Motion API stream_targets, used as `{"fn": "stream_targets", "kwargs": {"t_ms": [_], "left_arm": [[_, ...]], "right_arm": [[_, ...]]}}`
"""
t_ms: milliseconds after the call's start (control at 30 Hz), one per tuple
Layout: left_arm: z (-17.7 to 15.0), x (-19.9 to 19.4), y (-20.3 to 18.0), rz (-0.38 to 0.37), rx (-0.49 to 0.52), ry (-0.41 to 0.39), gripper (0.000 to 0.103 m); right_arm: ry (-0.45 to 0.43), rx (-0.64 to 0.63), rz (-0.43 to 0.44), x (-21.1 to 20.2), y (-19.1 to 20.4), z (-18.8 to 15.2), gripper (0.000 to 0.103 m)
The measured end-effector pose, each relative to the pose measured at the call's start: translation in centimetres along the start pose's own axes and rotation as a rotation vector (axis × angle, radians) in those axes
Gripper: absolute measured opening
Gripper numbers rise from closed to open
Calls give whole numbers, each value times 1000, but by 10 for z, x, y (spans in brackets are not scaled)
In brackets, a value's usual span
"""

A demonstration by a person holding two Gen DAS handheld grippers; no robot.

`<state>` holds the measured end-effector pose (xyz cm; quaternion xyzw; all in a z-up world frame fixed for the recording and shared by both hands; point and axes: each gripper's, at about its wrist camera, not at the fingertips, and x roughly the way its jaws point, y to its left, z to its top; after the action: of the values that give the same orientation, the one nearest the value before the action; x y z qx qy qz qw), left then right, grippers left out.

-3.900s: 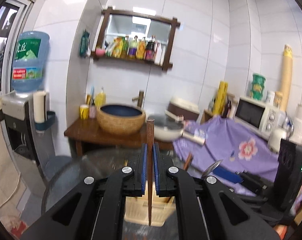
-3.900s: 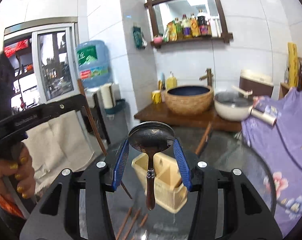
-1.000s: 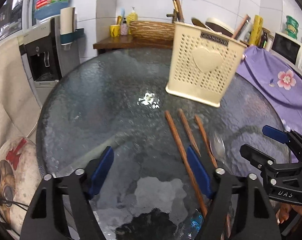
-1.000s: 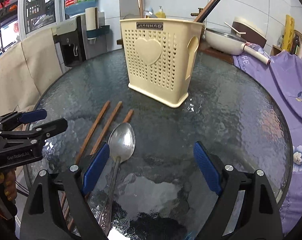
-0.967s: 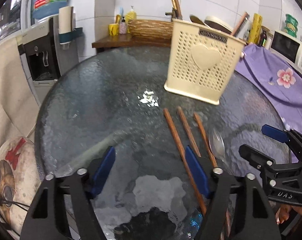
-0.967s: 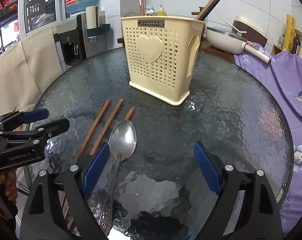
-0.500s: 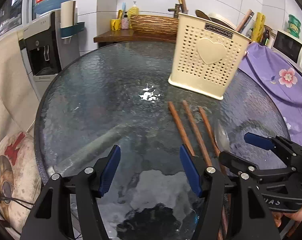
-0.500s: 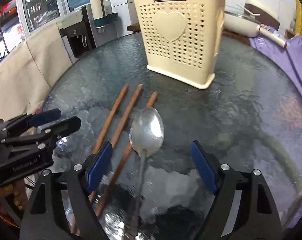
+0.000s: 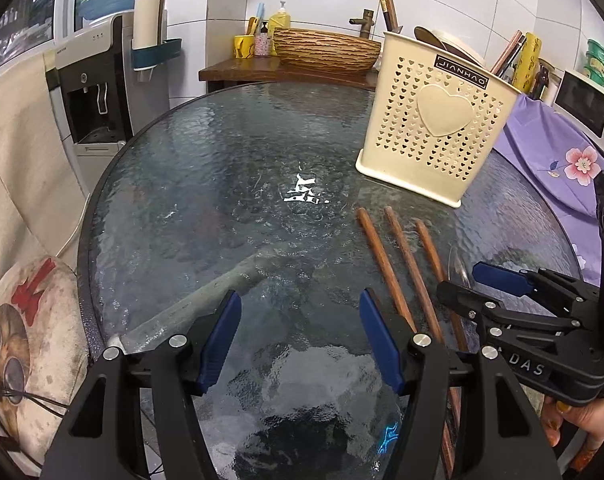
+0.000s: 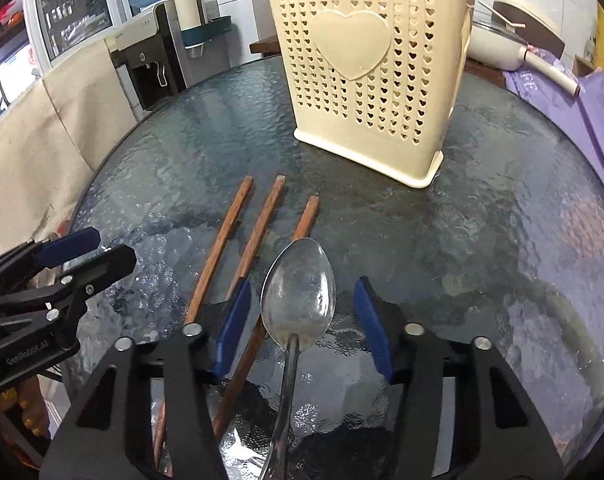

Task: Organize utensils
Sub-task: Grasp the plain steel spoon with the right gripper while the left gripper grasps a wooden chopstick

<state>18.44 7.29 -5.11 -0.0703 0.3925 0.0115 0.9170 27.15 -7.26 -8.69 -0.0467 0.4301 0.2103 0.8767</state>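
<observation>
The right gripper is hanging over the metal spoon lying on the glass table; its jaws have just been closing, straddling the bowl without pressing it. Three wooden chopsticks are lying just left of the spoon, near the cream utensil basket standing farther back. The left gripper is standing spread over bare glass.

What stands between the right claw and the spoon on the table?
Nothing visible. The spoon lies on the glass table between the pads of the right claw, which have just been closing but do not touch it. The nearest chopstick lies beside it.
</observation>
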Motion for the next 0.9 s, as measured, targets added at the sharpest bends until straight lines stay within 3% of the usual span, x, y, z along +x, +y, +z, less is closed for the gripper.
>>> {"fn": "stream_targets", "kwargs": {"t_ms": [100,400,700,900], "left_arm": [[1,2,-3,-4,1,4,60],[5,12,-22,-32,42,23,60],[14,27,-42,-104,63,74,44],[18,39,-50,-93,76,105,21]], "right_arm": [[-2,4,7,-1,-1,0,39],[-24,29,19,-11,-13,-3,39],[-50,63,1,-24,-30,-6,39],[-50,62,3,-26,-31,-8,39]]}}
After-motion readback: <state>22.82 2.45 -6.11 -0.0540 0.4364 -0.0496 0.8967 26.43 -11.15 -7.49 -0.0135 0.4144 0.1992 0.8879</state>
